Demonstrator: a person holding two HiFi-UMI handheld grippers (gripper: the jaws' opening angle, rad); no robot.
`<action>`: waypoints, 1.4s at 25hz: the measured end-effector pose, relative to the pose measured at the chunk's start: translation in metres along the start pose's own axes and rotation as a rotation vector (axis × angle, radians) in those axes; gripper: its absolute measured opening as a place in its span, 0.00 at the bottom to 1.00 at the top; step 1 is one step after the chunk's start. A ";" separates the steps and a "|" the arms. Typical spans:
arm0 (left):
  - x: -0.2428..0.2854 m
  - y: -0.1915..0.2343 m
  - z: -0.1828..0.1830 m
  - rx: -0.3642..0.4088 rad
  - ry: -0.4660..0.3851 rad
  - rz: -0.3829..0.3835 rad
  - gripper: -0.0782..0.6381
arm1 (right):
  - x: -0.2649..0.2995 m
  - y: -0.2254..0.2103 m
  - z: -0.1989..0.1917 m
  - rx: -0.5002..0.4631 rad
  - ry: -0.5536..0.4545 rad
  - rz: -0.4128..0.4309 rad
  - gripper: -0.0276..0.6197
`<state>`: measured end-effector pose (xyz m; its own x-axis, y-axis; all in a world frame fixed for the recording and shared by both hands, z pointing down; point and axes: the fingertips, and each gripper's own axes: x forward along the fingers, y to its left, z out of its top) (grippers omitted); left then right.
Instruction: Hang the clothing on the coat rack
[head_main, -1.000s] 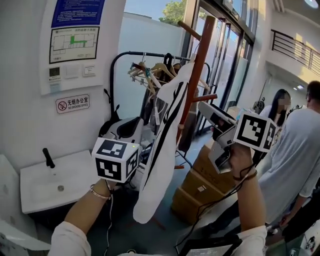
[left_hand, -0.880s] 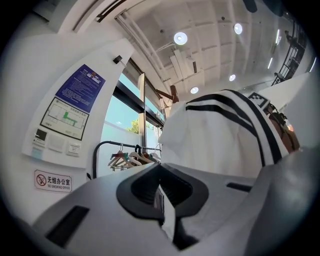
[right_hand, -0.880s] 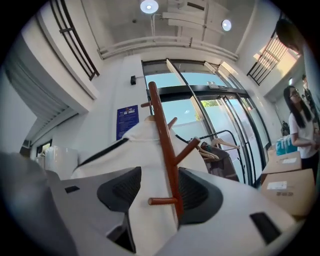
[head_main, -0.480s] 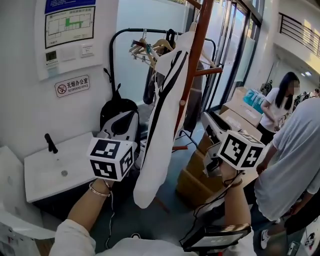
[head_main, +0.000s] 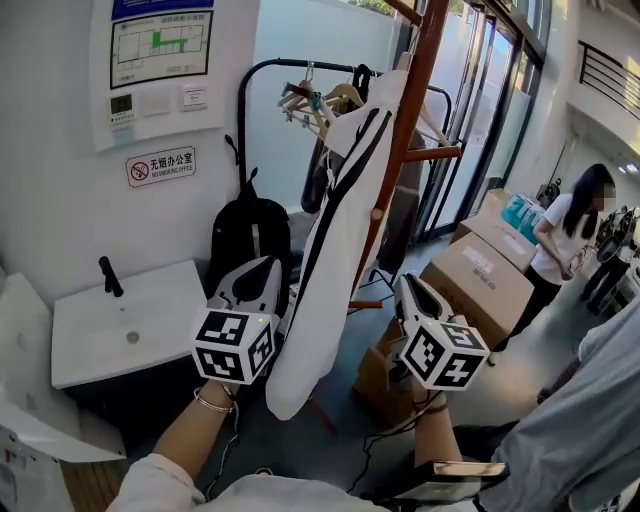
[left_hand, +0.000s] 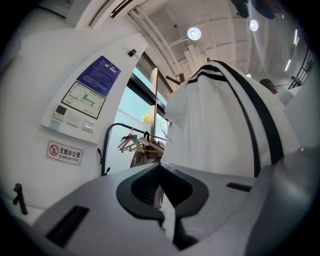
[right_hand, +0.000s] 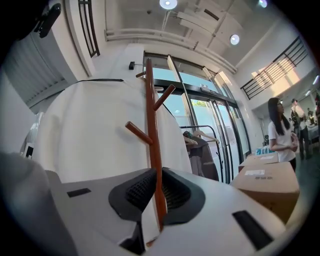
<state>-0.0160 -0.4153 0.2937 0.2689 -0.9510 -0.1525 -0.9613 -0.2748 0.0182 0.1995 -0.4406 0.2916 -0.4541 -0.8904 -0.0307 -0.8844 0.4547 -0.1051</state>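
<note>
A white garment with black stripes (head_main: 335, 260) hangs from the brown wooden coat rack (head_main: 415, 110), its hem loose at knee height. My left gripper (head_main: 262, 272) sits low at the garment's left side, shut and empty. My right gripper (head_main: 408, 285) is low on the right of the pole; its jaws have just been closing, nothing lies between them, and they now stand shut. In the left gripper view the garment (left_hand: 220, 125) rises above the left gripper (left_hand: 161, 167). The right gripper view shows the coat rack (right_hand: 152, 135) and garment (right_hand: 95, 130) beyond the right gripper (right_hand: 156, 172).
A black clothes rail with hangers (head_main: 320, 95) stands behind the rack, with a black backpack (head_main: 250, 230) below it. A white sink (head_main: 120, 325) is at the left wall. Cardboard boxes (head_main: 480, 280) sit on the right, near a standing person (head_main: 565, 235).
Both grippers have sunk away from the upper part of the rack to beside the garment's lower half. The right gripper's jaws went from wide apart to together.
</note>
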 end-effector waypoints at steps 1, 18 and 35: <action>-0.002 -0.001 -0.002 0.001 -0.004 0.004 0.12 | -0.001 -0.001 -0.003 0.007 -0.005 -0.001 0.12; -0.032 0.001 -0.040 -0.103 -0.019 0.068 0.12 | -0.017 -0.006 -0.061 -0.019 0.032 -0.059 0.08; -0.024 0.044 -0.056 -0.115 0.029 -0.147 0.12 | -0.028 0.026 -0.074 -0.002 0.010 -0.294 0.08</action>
<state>-0.0610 -0.4124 0.3532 0.4093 -0.9027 -0.1329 -0.8989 -0.4239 0.1106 0.1813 -0.4017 0.3628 -0.1790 -0.9838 0.0105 -0.9785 0.1769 -0.1061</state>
